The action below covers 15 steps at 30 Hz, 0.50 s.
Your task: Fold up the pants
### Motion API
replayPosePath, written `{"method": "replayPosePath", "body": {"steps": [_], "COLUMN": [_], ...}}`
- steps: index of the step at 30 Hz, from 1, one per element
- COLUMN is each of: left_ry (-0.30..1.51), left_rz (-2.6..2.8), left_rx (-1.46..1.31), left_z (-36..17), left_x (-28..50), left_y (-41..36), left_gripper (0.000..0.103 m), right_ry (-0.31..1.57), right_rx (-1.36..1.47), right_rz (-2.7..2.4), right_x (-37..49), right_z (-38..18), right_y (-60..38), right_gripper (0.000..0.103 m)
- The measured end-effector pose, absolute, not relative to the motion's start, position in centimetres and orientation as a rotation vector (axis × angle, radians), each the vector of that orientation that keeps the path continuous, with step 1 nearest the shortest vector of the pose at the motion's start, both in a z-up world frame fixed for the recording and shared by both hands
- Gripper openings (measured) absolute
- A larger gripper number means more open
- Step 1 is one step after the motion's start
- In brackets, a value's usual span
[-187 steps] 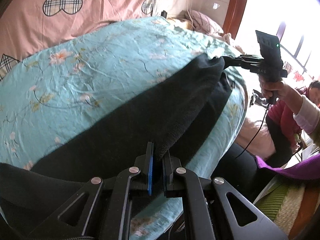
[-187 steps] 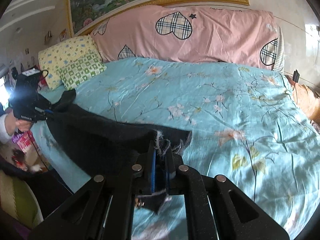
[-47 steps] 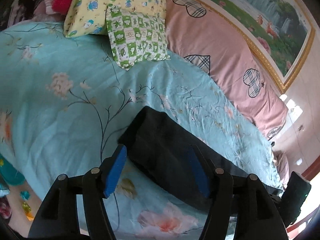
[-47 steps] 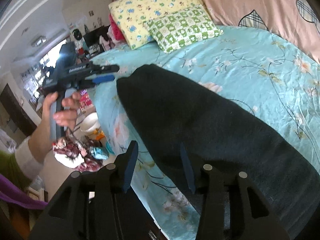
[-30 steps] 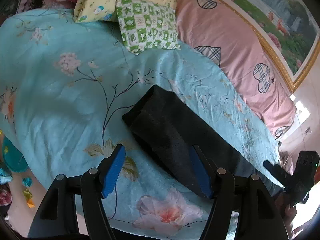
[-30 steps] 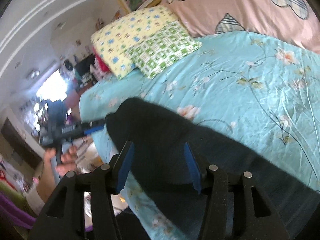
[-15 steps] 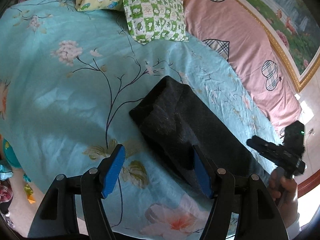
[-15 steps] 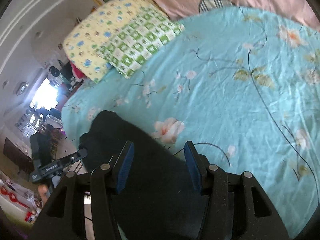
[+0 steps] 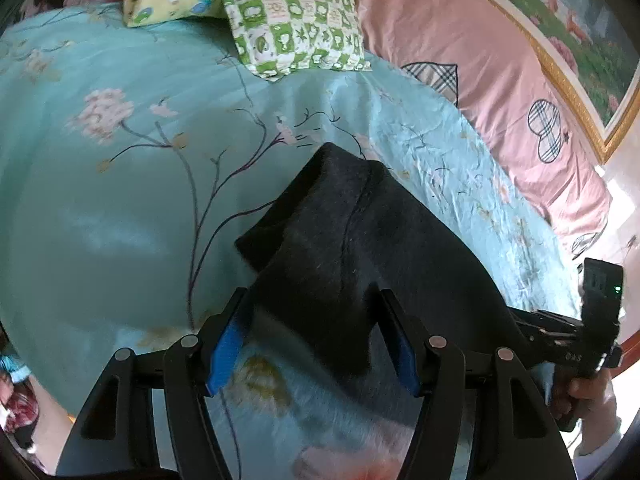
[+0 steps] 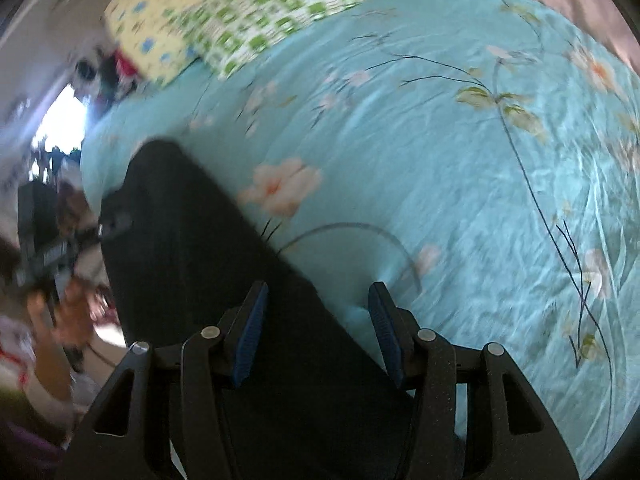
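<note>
Pants (image 9: 360, 248) folded on bed (image 9: 100, 208), left tool (image 9: 316, 336) and right tool (image 10: 316, 324) spread wide

A home bedroom is being shown by a floral bedsheet (image 9: 100, 200), patterned pillows (image 9: 296, 20) and a framed painting (image 9: 580, 40).

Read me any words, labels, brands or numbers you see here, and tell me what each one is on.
Nothing can be read with confidence.
Right tool: small pale marking on its body in the left wrist view, too small to read.
Left tool: too blurred in the right wrist view.
Pillows, sheet, pants: no text.
</note>
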State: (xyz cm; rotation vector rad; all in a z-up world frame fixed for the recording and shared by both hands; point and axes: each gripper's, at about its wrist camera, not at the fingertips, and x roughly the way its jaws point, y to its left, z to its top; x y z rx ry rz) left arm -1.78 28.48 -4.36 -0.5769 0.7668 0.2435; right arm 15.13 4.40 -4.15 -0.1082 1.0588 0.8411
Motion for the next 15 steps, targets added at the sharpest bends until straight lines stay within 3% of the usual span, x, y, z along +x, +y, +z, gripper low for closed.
{"method": "replayPosePath", "body": {"steps": [5,7,8,9,15], "left_ry": [0.775,0.781,0.782,0.782,0.767], "left_rz": [0.251,0.269,0.271,0.266,0.245], "left_rx": [-0.55,-0.534,-0.533,-0.542,-0.59], "left_z": [-4.5,-4.5,-4.5,-4.5,-4.6], "left_x": [0.1,0.4,0.4,0.2,0.6], "left_y": [27.9,27.6,27.6,27.6,28.2], "left_gripper": [0.064,0.063,0.063,0.063,0.063], "right_ry": [1.049,1.056,1.068,1.071,0.975], "right_rx": [-0.172,-0.18,-0.186,-0.202,-0.188], "right_rz": [0.867,0.893,0.914,0.922,0.87], "right_x": [15.4,15.8,15.8,15.7,15.5], "right_z": [-4.3,-4.4,-4.3,-4.2,-1.3], "right_y": [5.4,6.0,6.4,6.7,4.7], "right_gripper": [0.05,0.038,0.024,0.02,0.012]}}
